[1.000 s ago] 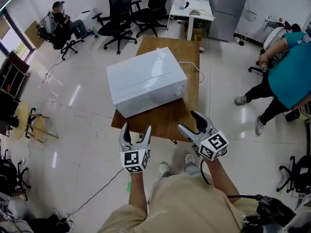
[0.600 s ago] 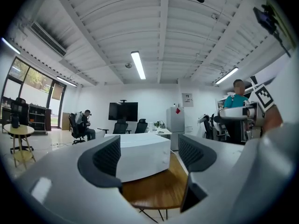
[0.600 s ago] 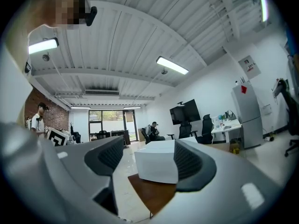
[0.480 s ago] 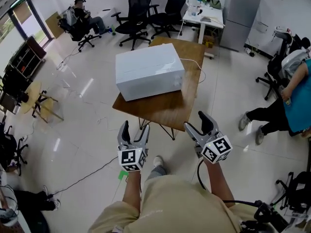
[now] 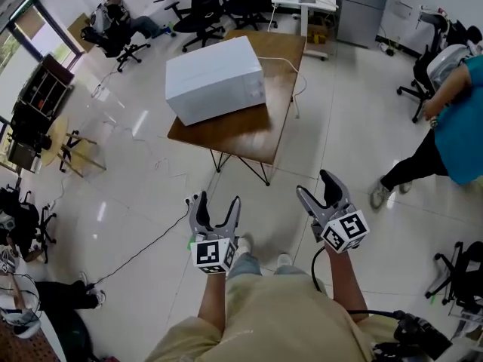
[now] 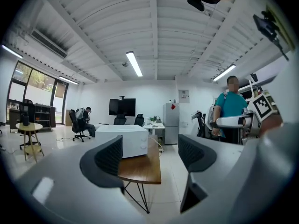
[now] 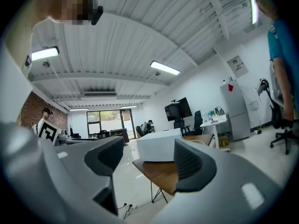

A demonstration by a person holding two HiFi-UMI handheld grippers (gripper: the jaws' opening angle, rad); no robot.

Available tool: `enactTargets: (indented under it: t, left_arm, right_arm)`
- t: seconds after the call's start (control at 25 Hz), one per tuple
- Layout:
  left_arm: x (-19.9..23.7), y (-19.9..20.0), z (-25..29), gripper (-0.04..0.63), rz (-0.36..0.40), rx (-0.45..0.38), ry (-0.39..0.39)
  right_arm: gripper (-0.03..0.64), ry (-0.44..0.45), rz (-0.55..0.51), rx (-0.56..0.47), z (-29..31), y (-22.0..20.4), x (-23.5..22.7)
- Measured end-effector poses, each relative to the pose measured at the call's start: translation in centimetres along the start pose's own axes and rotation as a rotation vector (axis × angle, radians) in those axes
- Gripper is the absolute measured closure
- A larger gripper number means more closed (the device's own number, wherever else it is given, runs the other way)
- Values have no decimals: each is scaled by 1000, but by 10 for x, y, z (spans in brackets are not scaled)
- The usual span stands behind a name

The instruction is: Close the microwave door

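Microwave (image 5: 215, 79) by table's (image 5: 250, 136) left edge, door apparently flush. Left gripper (image 5: 216, 204) and right gripper (image 5: 315, 187), jaws apart, empty, well clear: verify closure before pressing.

Bright, even light comes from ceiling strip lamps (image 6: 134, 63); the glossy floor (image 5: 332, 111) throws white glare. Both gripper views bend strongly toward dark, rounded edges.

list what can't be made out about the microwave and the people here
- Microwave door, open or shut: small and seen from above in the head view; a jaw covers part of its front in the left gripper view.
- Person in teal: cut by the head view's right edge.
- Seated person: too small, head view.
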State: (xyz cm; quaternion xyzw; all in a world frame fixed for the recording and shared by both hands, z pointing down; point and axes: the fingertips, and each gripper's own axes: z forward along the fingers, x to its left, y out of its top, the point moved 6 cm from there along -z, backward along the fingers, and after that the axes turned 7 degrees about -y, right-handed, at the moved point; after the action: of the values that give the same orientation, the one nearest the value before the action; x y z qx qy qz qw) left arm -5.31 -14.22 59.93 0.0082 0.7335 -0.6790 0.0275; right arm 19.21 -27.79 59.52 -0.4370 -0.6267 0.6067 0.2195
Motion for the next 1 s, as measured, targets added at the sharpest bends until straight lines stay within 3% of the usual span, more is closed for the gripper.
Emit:
enactTargets:
  t: [0.16, 0.28, 0.44, 0.56, 0.72, 1.0]
  left_arm:
    - [-1, -1, -42, 225, 54, -70, -20]
    - [-5, 26, -63, 259, 66, -122, -31]
    - [0, 66, -85, 259, 111, -89, -27]
    - [25, 63, -103, 259, 99, -138, 12]
    - [48, 52, -127, 262, 66, -125, 59]
    - [74, 47, -149, 264, 74, -133, 92]
  right_arm:
    - [290, 55, -52, -91, -21, -8, 47]
    - [290, 43, -80, -114, -34, 1, 66]
    - [290, 65, -99, -107, -29, 18, 95]
    - [290, 97, -105, -100, -15, 11, 128]
    - [290, 155, -141, -100, -7, 11, 167]
    - [290, 187, -142, -73, 9, -6, 193]
